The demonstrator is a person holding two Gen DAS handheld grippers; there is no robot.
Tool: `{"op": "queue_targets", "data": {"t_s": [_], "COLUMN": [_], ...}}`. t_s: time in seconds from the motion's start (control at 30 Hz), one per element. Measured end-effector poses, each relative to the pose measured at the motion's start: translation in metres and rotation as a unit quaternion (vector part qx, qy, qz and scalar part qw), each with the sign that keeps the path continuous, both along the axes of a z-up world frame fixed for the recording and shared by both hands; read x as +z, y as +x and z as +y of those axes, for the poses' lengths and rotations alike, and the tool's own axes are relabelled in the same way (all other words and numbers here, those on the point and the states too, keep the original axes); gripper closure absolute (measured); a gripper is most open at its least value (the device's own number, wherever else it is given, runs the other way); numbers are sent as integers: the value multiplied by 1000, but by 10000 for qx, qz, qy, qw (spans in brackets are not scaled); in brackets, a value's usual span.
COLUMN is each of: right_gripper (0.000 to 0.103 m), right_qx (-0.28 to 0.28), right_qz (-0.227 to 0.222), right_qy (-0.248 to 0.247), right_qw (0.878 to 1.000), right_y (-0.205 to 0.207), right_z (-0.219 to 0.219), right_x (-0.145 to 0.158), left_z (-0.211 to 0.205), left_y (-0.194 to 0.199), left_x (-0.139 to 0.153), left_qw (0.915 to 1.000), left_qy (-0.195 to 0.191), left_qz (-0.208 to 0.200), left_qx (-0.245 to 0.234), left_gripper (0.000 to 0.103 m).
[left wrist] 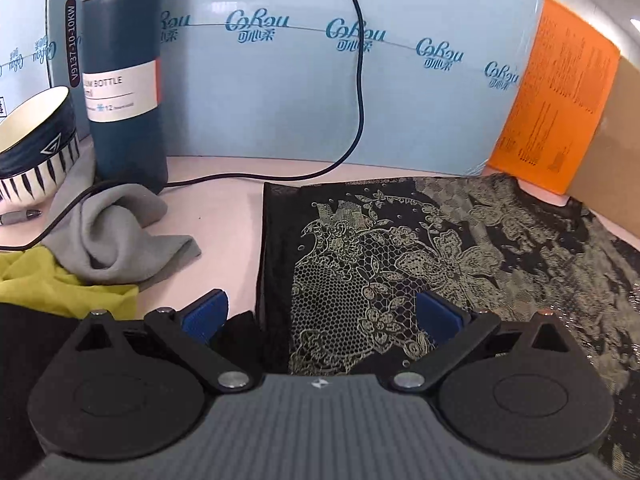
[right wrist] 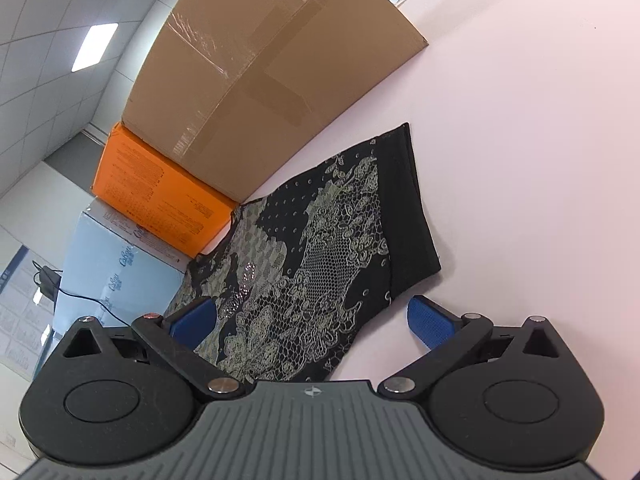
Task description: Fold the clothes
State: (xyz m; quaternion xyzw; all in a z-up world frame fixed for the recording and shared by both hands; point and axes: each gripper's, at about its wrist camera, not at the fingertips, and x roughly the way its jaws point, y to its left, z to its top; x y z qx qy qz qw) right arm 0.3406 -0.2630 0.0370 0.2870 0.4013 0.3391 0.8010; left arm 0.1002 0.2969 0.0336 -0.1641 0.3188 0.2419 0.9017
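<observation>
Both jaws stand wide and empty; the left gripper (left wrist: 322, 316) straddles the garment's (left wrist: 400, 264) near left edge, the right gripper (right wrist: 312, 320) its near hem; the garment lies flat on the surface (right wrist: 520, 160), running away toward the boxes (right wrist: 256, 80).

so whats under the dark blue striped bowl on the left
The dark blue striped bowl sits on a crumpled grey cloth, which spreads out toward the tall dark blue vacuum bottle. Whatever else lies beneath the bowl's base is covered, and the frame edge crops its left side.
</observation>
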Motion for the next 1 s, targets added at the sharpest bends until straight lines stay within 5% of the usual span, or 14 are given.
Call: {"op": "queue_targets", "data": {"t_s": [0.47,0.63,0.7,0.73,0.77,0.8,0.83,1.0], "right_gripper": [0,1,6,20,34,68,96,99], "right_qx": [-44,-170,-312,-409,-488,-561,-635,-721], "right_qz": [-875,-883,-818,-785,-676,-548,-421,-250], "right_qy": [-276,-263,-265,-315,-377,-440,-502,-356], "right_qw": [9958,9956,9958,9956,9958,9959,9958,9964], "right_y": [14,13,14,14,16,19,22,25], "right_z": [23,23,23,23,22,21,20,11], "right_x": [-8,-8,-8,-8,-10,-13,-16,-23], "left_z": [-28,-31,-33,-33,-33,-33,-33,-35], "left_y": [33,34,33,33,32,32,31,31], "left_x": [-18,-19,-17,-16,-15,-14,-13,-12], "left_qw": [9980,9973,9969,9967,9966,9966,9968,9969], "left_qy": [548,655,707,740,768,772,749,742], "left_qz": [323,344,330,310,288,268,254,236], "left_qx": [-24,-14,37,77,114,139,149,132], "left_gripper": [10,11,29,39,60,88,97,98]}}
